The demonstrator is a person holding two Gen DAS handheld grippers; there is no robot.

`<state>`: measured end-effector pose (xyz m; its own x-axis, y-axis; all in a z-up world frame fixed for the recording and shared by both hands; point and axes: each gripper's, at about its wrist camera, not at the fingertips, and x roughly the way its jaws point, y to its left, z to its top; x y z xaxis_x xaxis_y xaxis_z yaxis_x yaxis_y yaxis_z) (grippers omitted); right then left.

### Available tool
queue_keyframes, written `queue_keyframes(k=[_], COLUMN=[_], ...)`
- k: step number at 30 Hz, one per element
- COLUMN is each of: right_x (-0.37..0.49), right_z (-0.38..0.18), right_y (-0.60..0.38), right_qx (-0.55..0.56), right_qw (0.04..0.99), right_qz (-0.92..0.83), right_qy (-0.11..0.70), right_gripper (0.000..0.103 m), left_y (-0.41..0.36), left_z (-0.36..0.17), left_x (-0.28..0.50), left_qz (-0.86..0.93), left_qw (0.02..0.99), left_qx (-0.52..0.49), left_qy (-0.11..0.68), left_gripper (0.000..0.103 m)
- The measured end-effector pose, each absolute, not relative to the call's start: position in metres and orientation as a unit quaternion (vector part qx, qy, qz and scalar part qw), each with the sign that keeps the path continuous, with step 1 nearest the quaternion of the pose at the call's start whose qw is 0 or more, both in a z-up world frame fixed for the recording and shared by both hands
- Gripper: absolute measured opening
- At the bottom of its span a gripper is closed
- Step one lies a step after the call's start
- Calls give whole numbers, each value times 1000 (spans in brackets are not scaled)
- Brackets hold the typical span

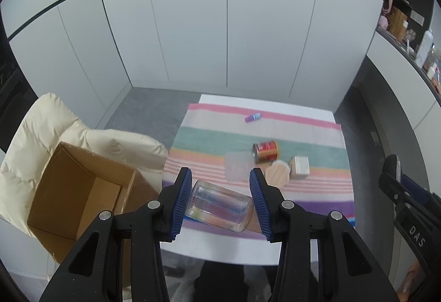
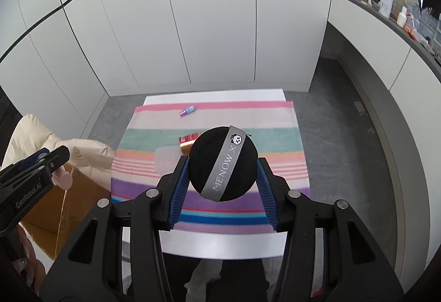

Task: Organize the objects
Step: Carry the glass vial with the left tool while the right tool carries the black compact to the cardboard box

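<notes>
Your left gripper [image 1: 220,202] clenched on clear jar [image 1: 219,206], right gripper [image 2: 223,172] w/ jaws grasping black puff [image 2: 223,164], both above striped tabletop cloth [image 1: 317,142].

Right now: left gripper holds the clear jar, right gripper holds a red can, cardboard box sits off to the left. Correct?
One error. The right gripper is shut on a black puff with a grey ribbon, as the right wrist view shows. The red can lies on the striped cloth. The left gripper does hold the clear jar; the cardboard box is left.

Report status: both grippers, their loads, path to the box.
Left gripper shut on clear jar. Right gripper shut on black puff. Cardboard box open at left, nothing blocking.
</notes>
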<state>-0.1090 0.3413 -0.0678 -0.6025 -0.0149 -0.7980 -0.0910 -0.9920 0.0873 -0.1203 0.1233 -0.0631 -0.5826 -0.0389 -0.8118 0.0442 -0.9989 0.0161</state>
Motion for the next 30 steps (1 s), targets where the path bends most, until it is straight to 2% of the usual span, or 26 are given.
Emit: queue_keyframes(k=[13,19,30], right_x=[-65,-64,-87], right_z=[-94,-95,-96], right_y=[316,299,242], right_qx=[-481,-480,-487], right_qw=[-4,1,-31], right_qz=[873,875,873], right_qy=[82,65,25], right_gripper=[50,50,50], left_y=[108,97,22], left_z=[-81,-84,-105], left_x=[-80,-79,-94], left_qz=[-878,-877,-871], left_qw=[0,3,92], left_qx=[479,480,483], left_qy=[-7,-6,7], left_gripper=[45,45,45])
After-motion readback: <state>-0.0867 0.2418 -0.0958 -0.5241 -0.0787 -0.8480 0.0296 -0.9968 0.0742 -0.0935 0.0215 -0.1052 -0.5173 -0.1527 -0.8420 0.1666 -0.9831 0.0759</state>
